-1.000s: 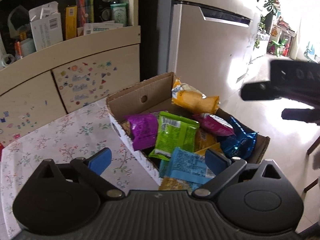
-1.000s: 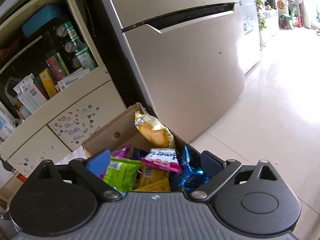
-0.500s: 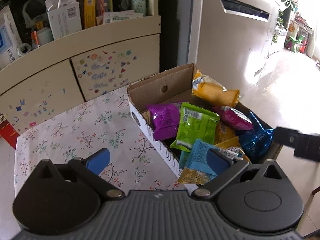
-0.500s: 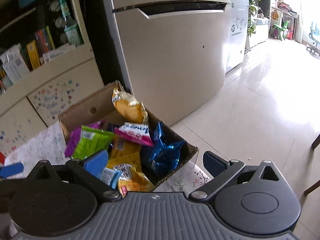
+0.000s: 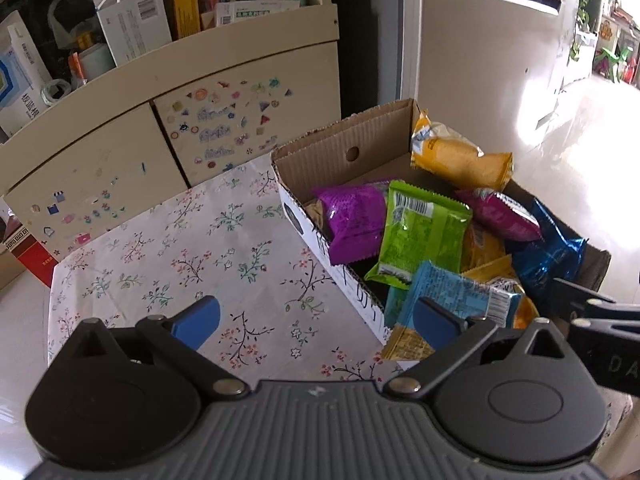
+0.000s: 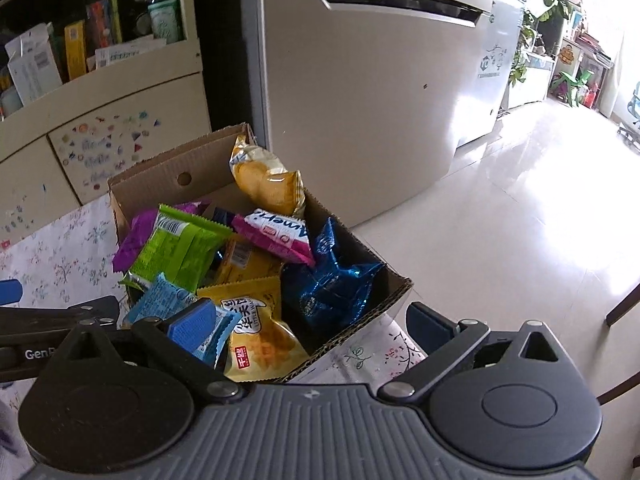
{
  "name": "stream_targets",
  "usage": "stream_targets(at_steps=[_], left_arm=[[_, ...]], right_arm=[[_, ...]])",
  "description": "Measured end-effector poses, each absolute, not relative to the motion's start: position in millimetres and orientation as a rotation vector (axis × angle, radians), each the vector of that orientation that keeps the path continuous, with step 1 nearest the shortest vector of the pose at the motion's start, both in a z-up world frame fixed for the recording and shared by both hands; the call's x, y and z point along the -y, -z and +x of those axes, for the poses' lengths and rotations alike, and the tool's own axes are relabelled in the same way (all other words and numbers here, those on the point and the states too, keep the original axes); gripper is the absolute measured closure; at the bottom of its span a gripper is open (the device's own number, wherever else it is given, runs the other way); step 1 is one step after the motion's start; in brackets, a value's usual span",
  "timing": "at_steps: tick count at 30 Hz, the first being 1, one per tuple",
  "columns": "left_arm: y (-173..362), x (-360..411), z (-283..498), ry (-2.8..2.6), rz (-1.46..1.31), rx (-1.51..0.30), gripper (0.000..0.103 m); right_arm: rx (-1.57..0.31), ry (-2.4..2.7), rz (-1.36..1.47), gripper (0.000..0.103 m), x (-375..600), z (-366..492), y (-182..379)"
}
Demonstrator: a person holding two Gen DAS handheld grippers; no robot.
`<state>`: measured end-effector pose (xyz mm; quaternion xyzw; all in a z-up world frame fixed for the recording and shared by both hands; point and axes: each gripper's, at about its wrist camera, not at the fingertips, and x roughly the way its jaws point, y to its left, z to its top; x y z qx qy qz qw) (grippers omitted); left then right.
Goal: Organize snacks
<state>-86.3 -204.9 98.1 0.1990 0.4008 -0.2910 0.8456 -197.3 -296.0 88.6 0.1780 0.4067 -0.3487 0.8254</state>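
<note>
A cardboard box (image 5: 340,152) (image 6: 160,174) full of snack packets stands on the flowered tablecloth (image 5: 192,248). In it lie a green packet (image 5: 420,232) (image 6: 180,248), a purple packet (image 5: 352,216), a yellow-orange packet (image 5: 460,156) (image 6: 264,180), a pink packet (image 6: 276,236), a dark blue foil packet (image 6: 328,284) and a light blue packet (image 5: 452,300). My left gripper (image 5: 316,320) is open and empty above the cloth at the box's near left side. My right gripper (image 6: 308,328) is open and empty above the box's near corner.
A cream cabinet (image 5: 120,148) with stickers and a shelf of boxes and bottles stands behind the table. A fridge (image 6: 380,100) stands to the right of it. Shiny floor (image 6: 520,208) lies beyond the table's right edge.
Both grippers have drawn back and lowered. The left view now takes in more of the cloth; the right gripper shows at its right edge. Both stay open.
</note>
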Motion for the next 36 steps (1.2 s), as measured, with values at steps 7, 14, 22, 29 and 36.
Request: stream_targets(at_steps=[7,14,22,29,36], left_arm=[[-94.0,206.8,-84.4,0.593,0.444,-0.842,0.001],[-90.4,207.8,-81.0,0.583,0.442,-0.851,0.001],[-87.5,208.2,-77.3,0.573,0.435,-0.857,0.001],[-87.1,209.0,-77.4,0.572,0.442,-0.846,0.001],[-87.4,207.8,-76.4,0.574,0.443,-0.843,0.002]], right_arm=[[-0.876,0.749,0.368,0.0,294.7,-192.4,-83.9],[-0.881,0.756,0.381,0.0,295.6,-189.6,-79.2],[-0.884,0.756,0.386,0.0,295.4,-185.7,-76.0],[-0.884,0.761,0.386,0.0,295.3,-185.1,-75.0],[-0.885,0.761,0.381,0.0,295.1,-184.8,-74.9]])
